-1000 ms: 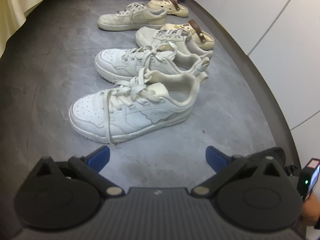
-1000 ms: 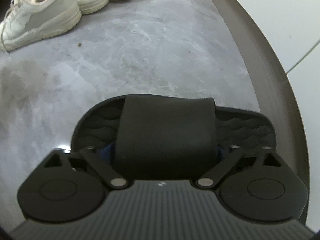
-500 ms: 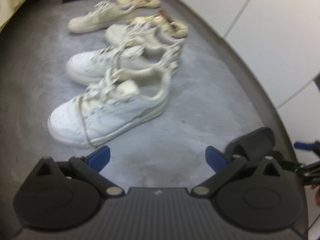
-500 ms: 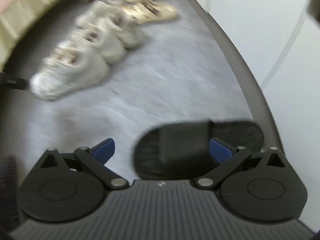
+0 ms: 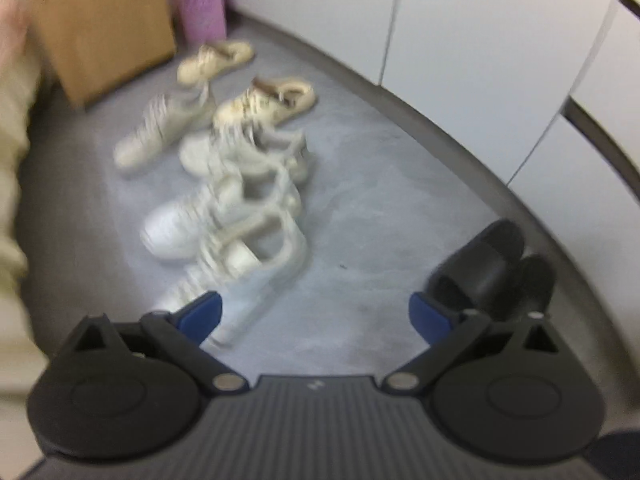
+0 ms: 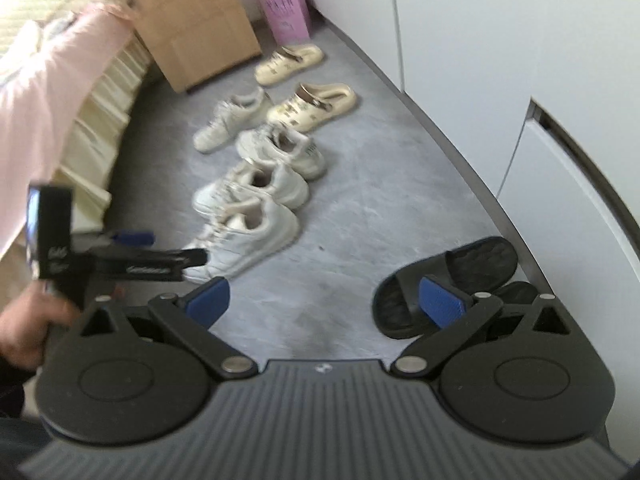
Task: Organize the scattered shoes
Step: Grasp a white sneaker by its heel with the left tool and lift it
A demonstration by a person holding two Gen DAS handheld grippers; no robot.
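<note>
Right gripper (image 6: 324, 298), released and empty, is nearer the black slippers (image 6: 444, 284), lying right-forward; left gripper (image 5: 316, 312) released too.

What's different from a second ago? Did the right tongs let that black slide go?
Yes. The right tongs, shut on the black slide a second ago, are open and pulled back; the slide lies on the floor by the wall. The left tongs stayed open and empty. The row of white sneakers has not moved.

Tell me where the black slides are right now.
The black slides lie on the grey floor at lower right of both views, beside the white cabinets, apart from the white sneakers.
</note>
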